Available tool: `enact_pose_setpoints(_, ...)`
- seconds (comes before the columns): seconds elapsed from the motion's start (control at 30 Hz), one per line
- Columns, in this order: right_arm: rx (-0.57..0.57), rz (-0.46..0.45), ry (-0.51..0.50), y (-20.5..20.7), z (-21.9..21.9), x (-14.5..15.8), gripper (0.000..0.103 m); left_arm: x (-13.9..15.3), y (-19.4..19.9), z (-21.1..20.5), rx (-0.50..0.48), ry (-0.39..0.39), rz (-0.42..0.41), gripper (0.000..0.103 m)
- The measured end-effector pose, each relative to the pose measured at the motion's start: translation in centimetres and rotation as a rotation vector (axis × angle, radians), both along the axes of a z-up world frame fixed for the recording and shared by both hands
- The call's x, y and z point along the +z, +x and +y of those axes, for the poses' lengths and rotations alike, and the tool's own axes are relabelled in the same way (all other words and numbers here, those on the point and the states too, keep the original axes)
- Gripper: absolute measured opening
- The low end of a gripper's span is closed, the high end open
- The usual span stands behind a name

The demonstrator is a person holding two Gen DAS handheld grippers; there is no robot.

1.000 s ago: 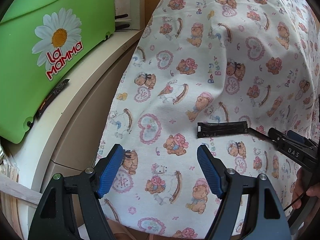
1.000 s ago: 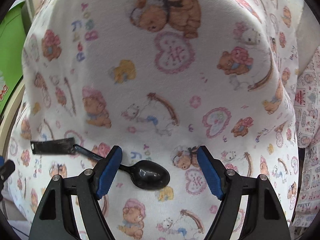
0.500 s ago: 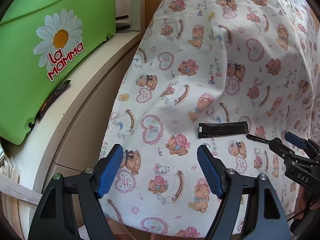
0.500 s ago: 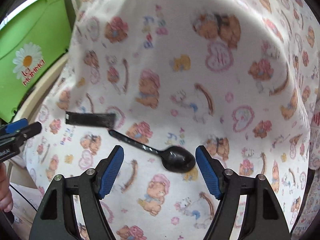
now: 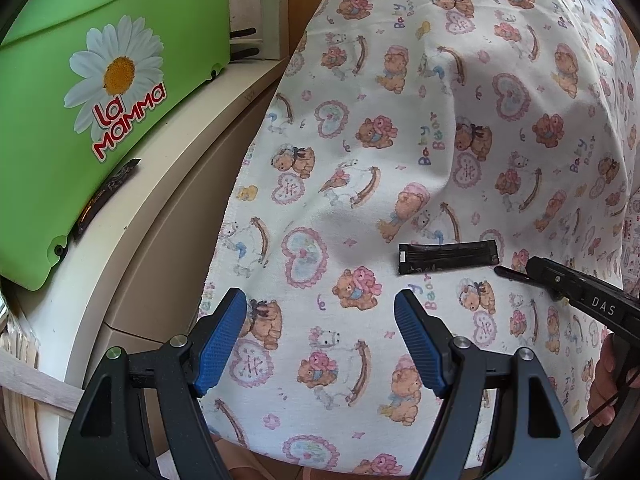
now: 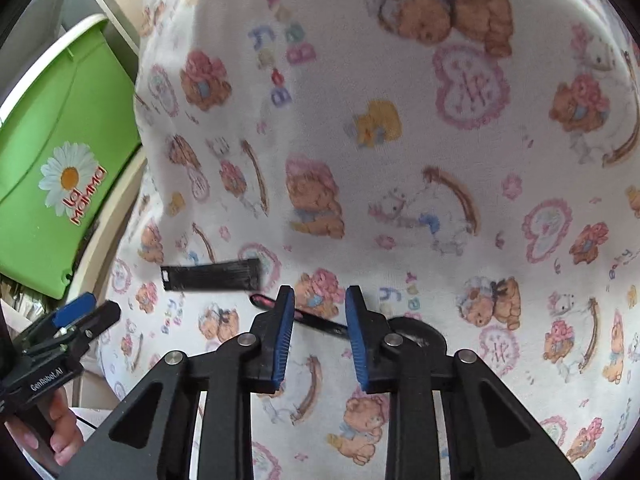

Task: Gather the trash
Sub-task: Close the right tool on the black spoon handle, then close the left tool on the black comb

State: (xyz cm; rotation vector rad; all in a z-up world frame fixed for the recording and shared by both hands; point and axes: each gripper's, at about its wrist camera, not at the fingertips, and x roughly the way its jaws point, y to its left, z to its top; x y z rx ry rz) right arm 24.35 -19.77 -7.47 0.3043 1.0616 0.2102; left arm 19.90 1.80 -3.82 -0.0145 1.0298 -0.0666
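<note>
Bright daylight, soft shadows; fisheye edge warping; right view blurred up close
</note>
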Motion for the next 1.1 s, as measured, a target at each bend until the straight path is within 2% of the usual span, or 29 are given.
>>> enact_pose_setpoints(0.2,0.015,0.070,0.001,-0.7,-1.5,0.5,0.026,0.0,0.2,0.2,0.004,0.000,-0.001,0.074)
enact_pose_setpoints(0.27,0.035,0.083,-0.011,-1.8,-3.4,0.8,0.026,0.0,0.2,0.2,0.004,0.000,-0.002,0.074)
enact_pose_setpoints(0.4,0.138,0.103,-0.025,-3.1,-2.9,0.7,0.028,-0.1,0.2,0.2,0.007,0.004,0.000,0.074)
enact_pose_setpoints(0.53,0.216,0.040,-0.213,-4.5,-0.5,0.8,0.028,-0.2,0.2,0.2,0.008,0.003,0.002,0.074)
enact_pose_setpoints(0.63,0.222,0.018,-0.289,-4.9,0.6,0.7,0.027,-0.3,0.3,0.1,0.004,0.001,0.004,0.075)
enact_pose_setpoints(0.67,0.216,0.012,-0.307,-4.9,0.9,0.6,0.019,-0.4,0.3,0.0,-0.003,-0.001,0.006,0.075)
enact_pose_setpoints(0.73,0.209,0.005,-0.330,-5.0,1.6,0.5,0.008,-0.7,0.3,-0.6,-0.028,0.004,0.013,0.077)
enact_pose_setpoints(0.77,0.206,0.007,-0.330,-5.0,1.7,0.5,0.007,-0.9,0.4,-1.0,-0.044,0.012,0.017,0.077)
enact_pose_setpoints(0.93,0.187,0.008,-0.322,-5.2,1.7,1.0,0.007,-1.6,0.9,-3.8,-0.131,0.039,0.032,0.077)
enact_pose_setpoints(1.07,0.162,-0.011,-0.278,-5.7,0.2,2.2,0.007,-1.5,1.7,-7.0,-0.244,0.095,0.013,0.080)
enact_pose_setpoints(1.1,0.182,0.009,-0.279,-5.8,-0.2,2.4,0.007,-1.5,1.9,-7.7,-0.289,0.109,0.022,0.080)
